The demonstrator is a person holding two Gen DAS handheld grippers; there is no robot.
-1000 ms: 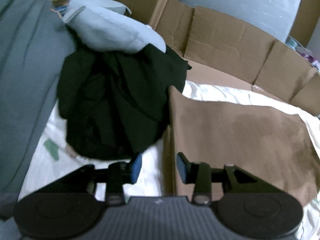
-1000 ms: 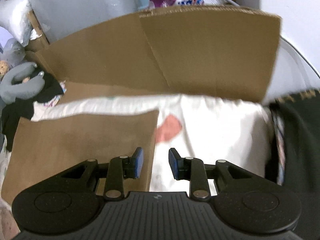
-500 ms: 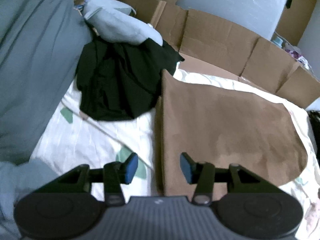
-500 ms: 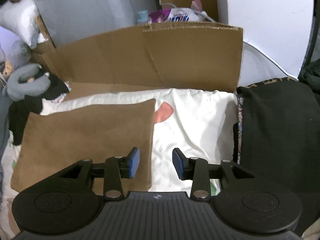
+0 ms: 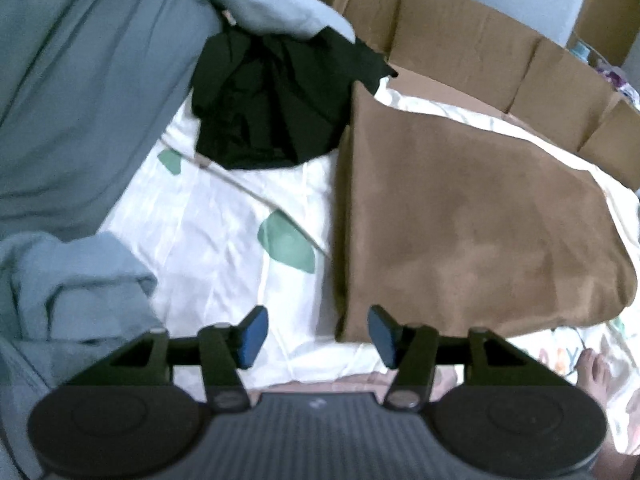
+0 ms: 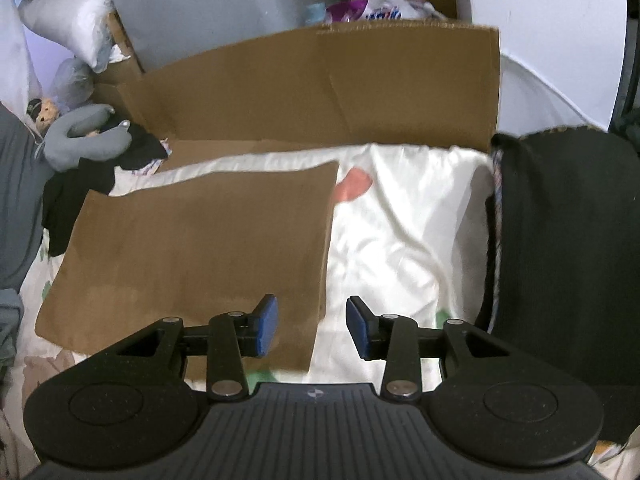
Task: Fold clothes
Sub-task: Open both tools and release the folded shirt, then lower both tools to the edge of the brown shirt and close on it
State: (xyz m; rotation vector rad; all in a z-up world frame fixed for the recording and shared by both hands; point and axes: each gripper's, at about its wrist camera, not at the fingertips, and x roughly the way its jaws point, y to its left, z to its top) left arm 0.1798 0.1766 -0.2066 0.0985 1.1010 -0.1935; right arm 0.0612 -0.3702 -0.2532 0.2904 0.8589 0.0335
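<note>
A folded brown garment [image 5: 472, 220] [image 6: 200, 244] lies flat on the white patterned bedsheet [image 5: 224, 240] [image 6: 404, 236]. My left gripper [image 5: 316, 336] hovers open above its near left corner, holding nothing. Over the garment's near right corner my right gripper [image 6: 312, 330] is open too, nothing between its blue pads. A crumpled black garment [image 5: 276, 100] [image 6: 72, 196] sits at the far left of the sheet, just beyond the brown one.
Cardboard panels [image 5: 460, 40] [image 6: 320, 84] wall the far side. A grey-blue blanket [image 5: 80, 80] and a grey neck pillow [image 5: 272, 8] [image 6: 84, 136] lie left. A dark fabric pile [image 6: 564, 260] is right. A person's bare toes [image 5: 596, 368] rest at the near edge.
Both grippers have pulled back and risen from the brown garment, so more of the sheet and garment shows. Their jaws have spread a little wider.
</note>
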